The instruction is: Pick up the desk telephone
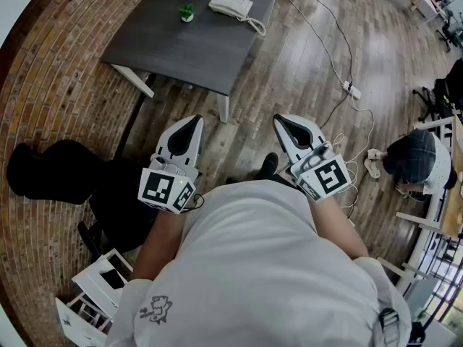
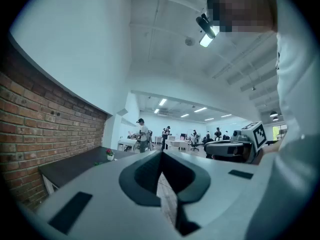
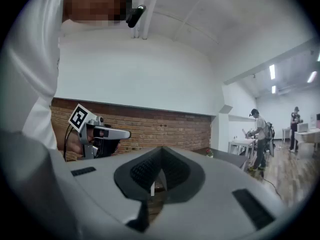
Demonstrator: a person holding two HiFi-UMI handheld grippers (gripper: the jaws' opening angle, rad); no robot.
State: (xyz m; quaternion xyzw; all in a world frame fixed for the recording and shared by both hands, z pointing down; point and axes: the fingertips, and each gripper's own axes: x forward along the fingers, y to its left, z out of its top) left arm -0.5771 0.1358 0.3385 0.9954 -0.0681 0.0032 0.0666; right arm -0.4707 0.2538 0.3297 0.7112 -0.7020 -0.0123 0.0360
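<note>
A white desk telephone (image 1: 231, 4) with a coiled cord lies on the far part of a dark grey table (image 1: 181, 45), well ahead of me. My left gripper (image 1: 194, 119) is held level at waist height, shut, with nothing between its jaws. My right gripper (image 1: 279, 119) is beside it, also shut and empty. Both are far short of the table. In the left gripper view the jaw tips (image 2: 161, 154) meet, and the table edge (image 2: 75, 166) shows at the left. In the right gripper view the tips (image 3: 161, 150) meet too.
Two small potted plants (image 1: 187, 12) stand on the table near the phone. A brick wall (image 1: 51, 78) runs along the left. A cable and power strip (image 1: 351, 89) lie on the wooden floor at right. A seated person (image 1: 419, 161) is at the right. White shelving (image 1: 94, 295) stands at lower left.
</note>
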